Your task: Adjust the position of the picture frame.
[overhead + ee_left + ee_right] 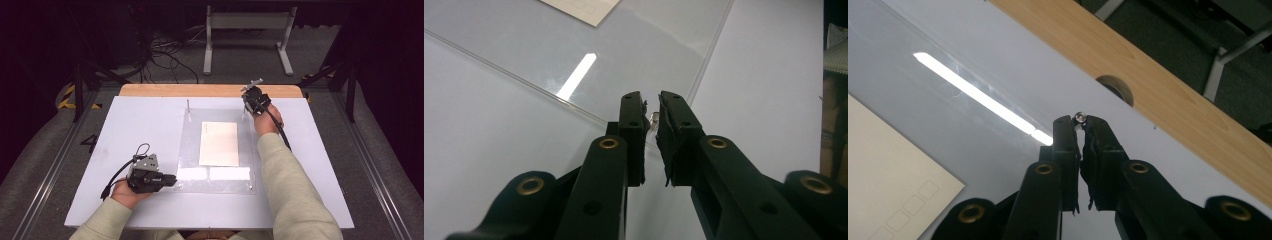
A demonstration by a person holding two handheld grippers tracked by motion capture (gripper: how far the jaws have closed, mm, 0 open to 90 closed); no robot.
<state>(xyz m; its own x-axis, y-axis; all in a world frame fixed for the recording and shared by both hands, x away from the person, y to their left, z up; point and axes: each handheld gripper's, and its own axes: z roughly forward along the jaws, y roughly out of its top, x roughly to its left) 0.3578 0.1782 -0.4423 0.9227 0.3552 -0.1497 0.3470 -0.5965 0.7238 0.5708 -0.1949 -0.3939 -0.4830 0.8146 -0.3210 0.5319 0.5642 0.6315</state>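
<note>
White board (130,130) covers most of the table, with a strip of bare wood (210,90) showing along the far edge. A clear plastic sheet (190,145) lies flat on the board at its middle, and under or on it sits a cream card (219,143); ceiling light glares off the sheet near its front edge. Thin pins stand at the sheet's far corners, one at the far left (188,106).

At the sheet's near left corner the left gripper (172,179) lies almost level, its jaws nearly closed around a small shiny screw (654,119) that sits right at that corner; whether the pads truly pinch it I cannot quite make out from here. At the far right corner the right gripper (248,101) points down, and its jaws are pinched together on a small metal screw head (1079,117) at their very tips, close to the wooden strip and a round hole (1116,89) in it.

Grey carpet surrounds the table. Beyond the far edge stands a white frame (248,35) with a tangle of black cables (165,55) beside it, and dark metal rails run along both sides of the floor.
</note>
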